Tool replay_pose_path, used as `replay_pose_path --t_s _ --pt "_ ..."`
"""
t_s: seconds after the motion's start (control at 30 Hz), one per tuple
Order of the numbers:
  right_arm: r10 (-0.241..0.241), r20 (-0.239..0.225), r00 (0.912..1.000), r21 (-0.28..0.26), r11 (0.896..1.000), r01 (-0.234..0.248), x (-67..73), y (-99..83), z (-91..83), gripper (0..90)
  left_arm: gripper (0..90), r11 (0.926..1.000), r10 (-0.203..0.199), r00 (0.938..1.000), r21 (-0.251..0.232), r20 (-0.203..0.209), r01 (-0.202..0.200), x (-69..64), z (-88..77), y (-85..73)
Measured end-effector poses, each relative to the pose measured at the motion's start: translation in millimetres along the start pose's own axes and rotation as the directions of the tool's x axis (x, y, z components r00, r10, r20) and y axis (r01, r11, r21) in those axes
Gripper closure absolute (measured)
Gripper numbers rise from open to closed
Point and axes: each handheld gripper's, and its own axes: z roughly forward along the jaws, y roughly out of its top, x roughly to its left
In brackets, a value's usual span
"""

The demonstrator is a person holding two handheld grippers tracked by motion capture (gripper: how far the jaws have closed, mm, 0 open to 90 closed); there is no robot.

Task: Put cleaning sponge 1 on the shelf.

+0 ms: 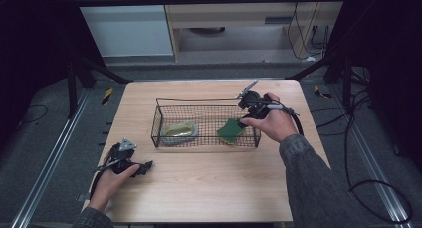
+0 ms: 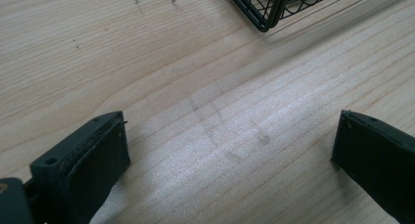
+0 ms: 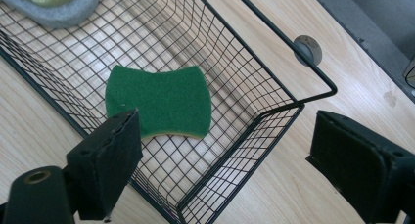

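A black wire basket [image 1: 206, 99] stands on the wooden table, a little behind its middle. A green scouring sponge [image 1: 229, 131] [image 3: 159, 99] lies flat on the basket's floor at its right end. At the left end rests a round grey-rimmed thing with a yellow-green middle [image 1: 178, 131] [image 3: 49, 1]. My right gripper [image 1: 244, 119] [image 3: 225, 145] hangs above the basket's right end, open, jaws wide apart and nothing between them. My left gripper [image 1: 147, 166] [image 2: 230, 150] rests low over bare wood at the table's front left, open and empty.
The basket's near corner [image 2: 264, 9] lies beyond the left gripper. A round grey grommet [image 3: 308, 48] is set in the tabletop behind the basket's right end. Black frame struts [image 1: 99, 68] slant down to the table's back corners, and cables trail over the floor at the right.
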Motion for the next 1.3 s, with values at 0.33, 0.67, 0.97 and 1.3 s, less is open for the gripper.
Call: replay_pose_path --t_s 0.33,0.67,0.97,1.3 --pt "0.046 -0.018 0.9988 -0.042 0.998 -0.047 -8.1 -19.6 -10.4 5.3 0.0 1.0 0.002 1.0 -0.001 -0.001 -0.002 0.1 0.0 -0.2" --pt "0.152 0.073 0.9856 -0.074 0.986 -0.147 -26.7 -67.6 -26.7 9.4 0.0 1.0 0.002 1.0 -0.002 -0.002 -0.002 0.3 0.2 -0.1" --pt "0.207 0.086 0.9746 -0.079 0.977 -0.2 -31.0 -110.4 -31.8 10.7 0.0 1.0 -0.001 1.0 -0.005 -0.003 0.001 0.0 0.4 -0.3" --pt "0.264 0.099 0.9593 -0.05 0.964 -0.26 -37.0 -143.6 -18.3 11.0 0.0 1.0 -0.002 1.0 -0.005 -0.005 0.002 -0.1 0.4 -0.3"
